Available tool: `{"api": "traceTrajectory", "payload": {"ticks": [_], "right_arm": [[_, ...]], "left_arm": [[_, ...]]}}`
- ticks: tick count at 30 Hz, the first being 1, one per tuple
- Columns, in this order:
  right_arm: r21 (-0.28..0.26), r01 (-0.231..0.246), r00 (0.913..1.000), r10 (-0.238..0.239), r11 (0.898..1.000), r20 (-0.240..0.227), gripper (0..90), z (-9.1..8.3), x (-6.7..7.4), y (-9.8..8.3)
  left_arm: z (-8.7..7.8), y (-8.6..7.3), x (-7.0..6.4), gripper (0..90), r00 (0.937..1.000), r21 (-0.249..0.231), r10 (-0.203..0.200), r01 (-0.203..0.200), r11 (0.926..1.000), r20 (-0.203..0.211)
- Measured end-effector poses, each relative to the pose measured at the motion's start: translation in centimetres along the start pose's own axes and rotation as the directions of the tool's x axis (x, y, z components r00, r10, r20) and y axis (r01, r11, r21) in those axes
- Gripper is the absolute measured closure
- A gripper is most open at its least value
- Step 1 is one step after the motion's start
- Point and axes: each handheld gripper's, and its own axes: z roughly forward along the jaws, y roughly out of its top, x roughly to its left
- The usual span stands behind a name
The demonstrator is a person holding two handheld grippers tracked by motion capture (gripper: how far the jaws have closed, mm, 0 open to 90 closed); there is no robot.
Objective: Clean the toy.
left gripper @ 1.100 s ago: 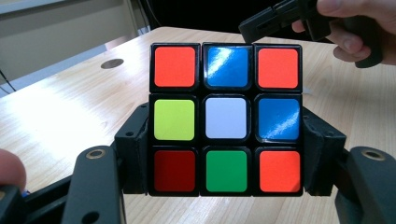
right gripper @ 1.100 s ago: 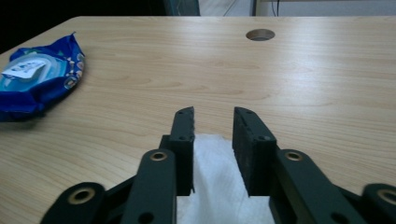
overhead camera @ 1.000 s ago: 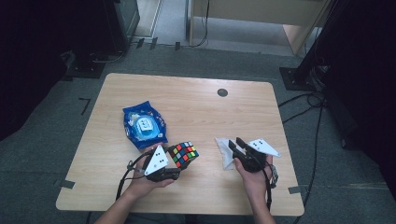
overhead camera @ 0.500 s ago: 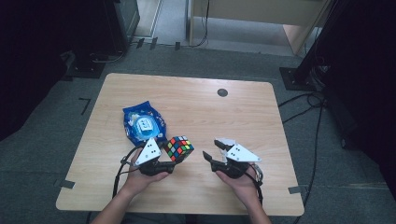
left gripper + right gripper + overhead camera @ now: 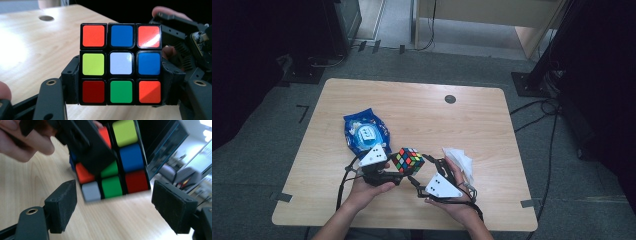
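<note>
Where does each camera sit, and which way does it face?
High view: above the near table edge, facing forward and down; both forearms enter below.
Left gripper view: on the left hand-held gripper, looking along jaws clamped on the puzzle cube.
Right gripper view: on the right hand-held gripper, jaws apart, facing the cube.
All views share the cube.

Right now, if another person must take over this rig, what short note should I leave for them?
Left gripper: shut on the cube, pads on its two lower sides, cube lifted off the table.
Right gripper: jaws have just been opening; they stand wide, pads not touching the cube, aimed at its lower layer.
Other things: blue bag behind the left hand, white tissue beside the right hand.
Done: cube picked up and presented to the right gripper.
Left: probably bring the right gripper onto the cube and close it, to turn a layer or take it over. Cube is still scrambled.
</note>
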Motion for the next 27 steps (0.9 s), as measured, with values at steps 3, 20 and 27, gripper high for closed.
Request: {"api": "traceTrajectory", "payload": {"ticks": [3,20,27], "right_arm": [[-0.006,0.061,0.9979,-0.061,0.998,0.022,27.1,0.1,0.6,0.3],[-0.011,-0.165,0.983,0.165,0.986,0.08,34.9,-1.2,-1.8,-0.6],[-0.017,-0.279,0.9436,0.277,0.96,0.181,34.9,-3.9,-5.7,-2.0]], "left_arm": [[0.5,0.1,-0.4,33.9,0.9999,0.031,-0.002,0.002,0.9995,0.01],[-2.1,0.0,2.6,30.8,0.9706,-0.172,-0.202,0.223,0.9597,0.132],[-0.3,-1.1,2.1,33.0,0.9913,-0.089,-0.13,0.127,0.9879,-0.022]]}}
